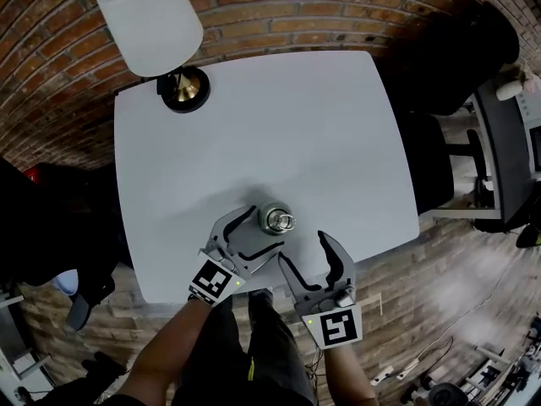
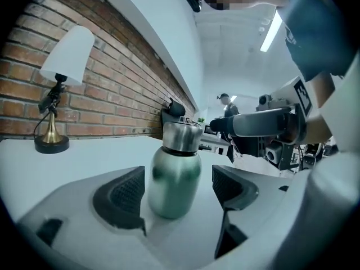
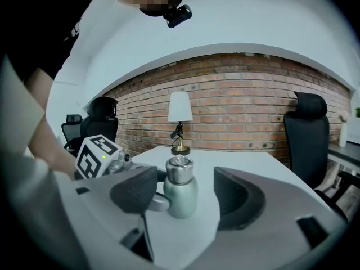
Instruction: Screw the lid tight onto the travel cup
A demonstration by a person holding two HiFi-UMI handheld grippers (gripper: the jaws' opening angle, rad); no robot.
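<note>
**A:** Head view first. Where is the cup?

**B:** I see the cup (image 1: pixel 276 219) upright on the table (image 1: pixel 254 125), near the edge on my side and well apart from the lamp (image 1: pixel 152 24) at the far left corner. Its lid (image 1: pixel 277 218) is on top. My left claw (image 1: pixel 267 228) reaches in from the near left, its two jaws curving round the cup. My right claw (image 1: pixel 302 247) hangs over the near edge, just beside the left one, and touches nothing.

**A:** And the left gripper view?

**B:** The cup (image 2: pixel 174 176) stands between my left jaws. They are apart. The left pad looks very close to the body, though I cannot say whether it touches. There is a clear gap on the right side, so nothing is clamped. The steel lid (image 2: pixel 181 135) shows above the pads. Behind it I see the lamp (image 2: pixel 59 89) against the brick wall (image 2: pixel 112 100).

**A:** Right gripper view?

**B:** My right jaws are spread wide with nothing between the pads. The cup (image 3: pixel 180 193) stands farther out on the table, framed in the gap. The left claw's marker cube (image 3: pixel 95 156) is to its left, and one left jaw curls against the cup's near side. The lamp (image 3: pixel 180 117) is behind it, and a chair (image 3: pixel 306 134) stands at the right.
</note>
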